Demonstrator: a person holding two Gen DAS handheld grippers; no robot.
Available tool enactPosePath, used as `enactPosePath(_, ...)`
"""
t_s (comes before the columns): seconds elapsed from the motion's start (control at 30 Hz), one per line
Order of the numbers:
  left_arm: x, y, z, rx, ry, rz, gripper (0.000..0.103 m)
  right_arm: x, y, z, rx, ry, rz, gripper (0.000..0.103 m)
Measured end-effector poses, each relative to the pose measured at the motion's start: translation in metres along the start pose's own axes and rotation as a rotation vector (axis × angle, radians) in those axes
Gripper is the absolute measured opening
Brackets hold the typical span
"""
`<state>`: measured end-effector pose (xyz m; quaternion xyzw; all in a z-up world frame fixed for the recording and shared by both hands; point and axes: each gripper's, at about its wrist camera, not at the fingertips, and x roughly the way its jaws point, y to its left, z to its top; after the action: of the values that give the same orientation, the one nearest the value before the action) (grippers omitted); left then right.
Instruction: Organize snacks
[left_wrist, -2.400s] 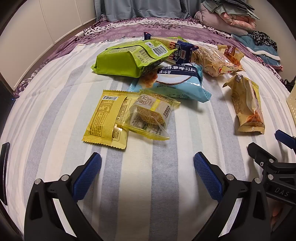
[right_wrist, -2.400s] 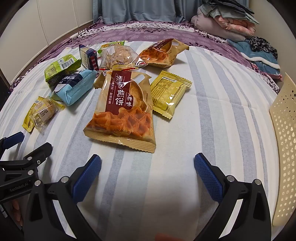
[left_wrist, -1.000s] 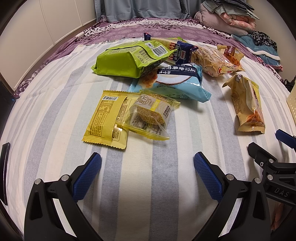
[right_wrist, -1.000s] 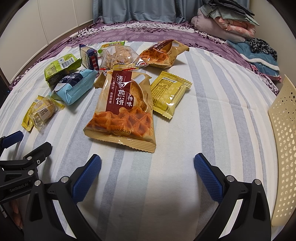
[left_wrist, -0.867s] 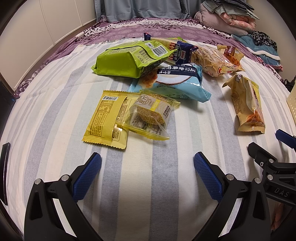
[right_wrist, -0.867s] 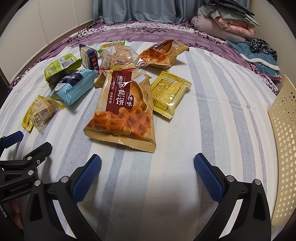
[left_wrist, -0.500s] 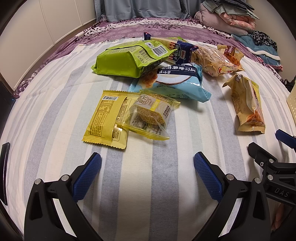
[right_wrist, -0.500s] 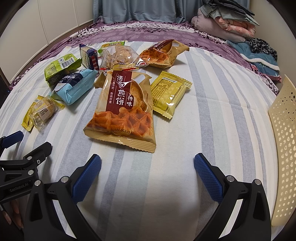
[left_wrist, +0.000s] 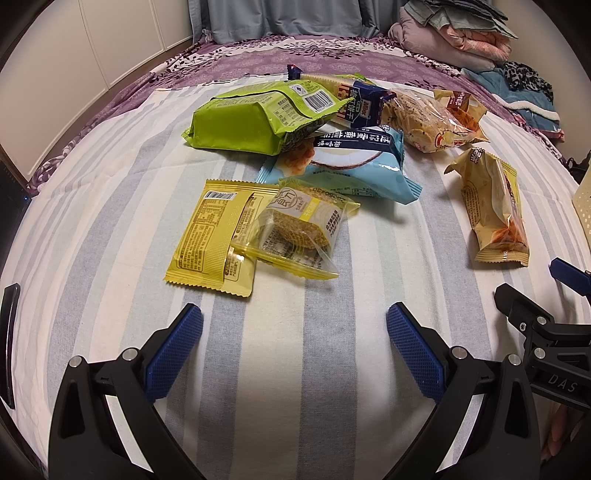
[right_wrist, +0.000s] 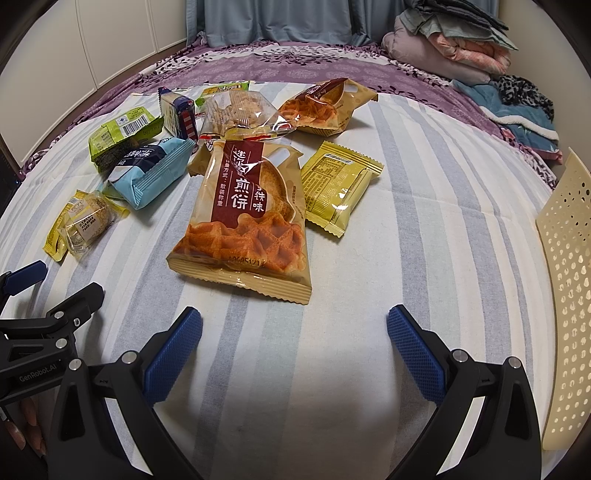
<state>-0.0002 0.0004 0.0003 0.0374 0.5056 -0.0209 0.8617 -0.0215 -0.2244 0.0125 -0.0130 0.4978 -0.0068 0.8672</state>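
We hold both the left gripper (left_wrist: 294, 334) and right gripper (right_wrist: 294, 334) spread wide and empty, unmoved, short of the large tan waffle-biscuit bag (right_wrist: 246, 218), so sorting hasn't started.

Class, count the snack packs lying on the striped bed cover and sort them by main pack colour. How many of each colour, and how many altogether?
Green packs: 2 (one partly hidden)
Yellow packets: 2
Tan waffle bags: 2
See-through bags: 2
Light blue pack: 1
Dark blue box: 1
Total: 10
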Motion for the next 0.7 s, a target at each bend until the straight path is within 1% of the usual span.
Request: enactPosePath(0.7,0.0000,-0.0001,0.0008,0.003,-0.001,-0.003,0.101,-0.0014,0.0011,-0.0003,-0.004,0.000,0.003,0.098)
